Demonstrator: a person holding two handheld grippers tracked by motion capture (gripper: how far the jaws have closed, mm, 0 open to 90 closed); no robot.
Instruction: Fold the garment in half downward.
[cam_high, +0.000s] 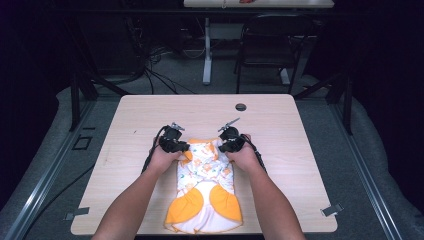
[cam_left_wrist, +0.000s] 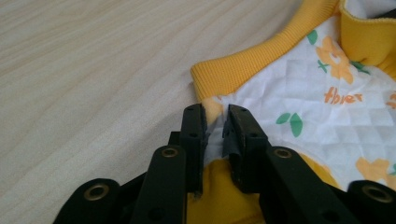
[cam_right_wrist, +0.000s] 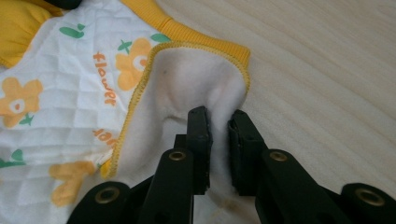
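Table: light wood, round grommet hole near far edge. Floor beyond: black chair, white table leg, tangled cables. Metal clips at near corners.

Left tongs: jaws nearly together, pinching cloth. Right tongs: likewise. Both forearms reach forward from below, hands level, tongs angled inward toward each other.

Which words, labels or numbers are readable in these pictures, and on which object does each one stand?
"flower": orange print on the white quilted garment, right gripper view, beside an orange flower.
A second orange word lower on it: partly hidden by the folded edge, unreadable.
An orange word on the garment, left gripper view: blurred, apparently the same word.
High view: print too small to read.
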